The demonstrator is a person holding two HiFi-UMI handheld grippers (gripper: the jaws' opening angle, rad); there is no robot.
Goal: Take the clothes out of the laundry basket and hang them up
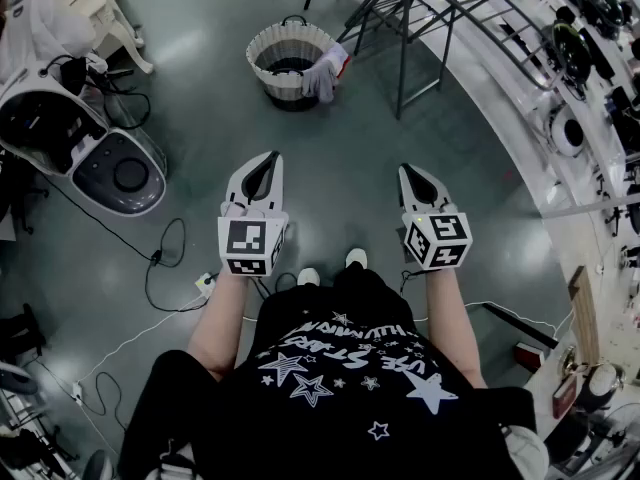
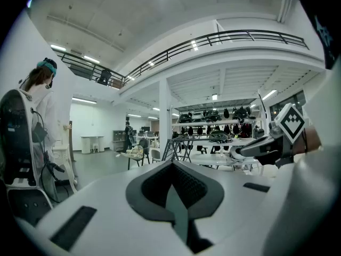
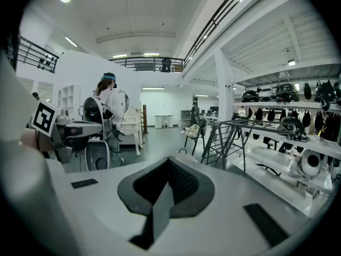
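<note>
While clothes (image 1: pixel 325 72) overhang the basket (image 1: pixel 272 40), the right gripper (image 1: pixel 410 173) is closed.

The grey floor (image 1: pixel 340 153) is shining glossy; the round woven laundry basket (image 1: pixel 264 64) and white cloth garment (image 1: pixel 325 72) are looking matt.

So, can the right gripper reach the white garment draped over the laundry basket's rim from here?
Probably not. The right gripper is shut and held close to the person's body, while the white garment on the laundry basket lies well ahead across the floor. Nothing blocks the way; stepping forward should do.
</note>
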